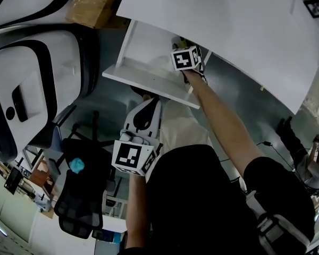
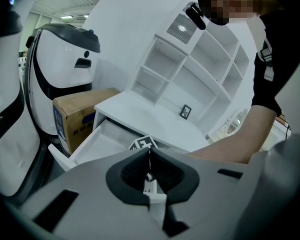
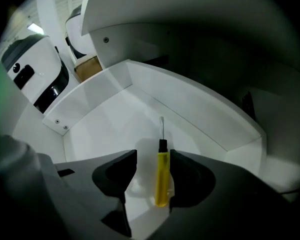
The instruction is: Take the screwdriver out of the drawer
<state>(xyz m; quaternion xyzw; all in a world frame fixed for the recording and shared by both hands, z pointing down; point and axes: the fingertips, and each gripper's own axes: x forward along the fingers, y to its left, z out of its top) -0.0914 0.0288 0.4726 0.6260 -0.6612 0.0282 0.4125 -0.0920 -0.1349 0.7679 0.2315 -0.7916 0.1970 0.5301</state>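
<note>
A screwdriver point(image 3: 161, 176) with a yellow handle and a thin metal shaft lies on the floor of the open white drawer point(image 3: 190, 104). My right gripper point(image 3: 153, 164) reaches down into that drawer with its jaws open. The handle lies between the jaws, close to the right-hand one, and is not pinched. In the head view the right gripper point(image 1: 182, 42) is inside the drawer point(image 1: 143, 76), with its marker cube above the drawer front. My left gripper point(image 1: 149, 102) hangs below the drawer front, shut on nothing. Its closed jaws point(image 2: 149, 156) point at the drawer point(image 2: 97, 144).
The white desk top point(image 1: 228, 25) overhangs the drawer. A large white-and-black machine point(image 1: 26, 89) and a cardboard box point(image 2: 75, 111) stand to the left of the desk. A black office chair point(image 1: 80, 190) is near the person's legs. A white shelf unit point(image 2: 190, 69) stands behind the desk.
</note>
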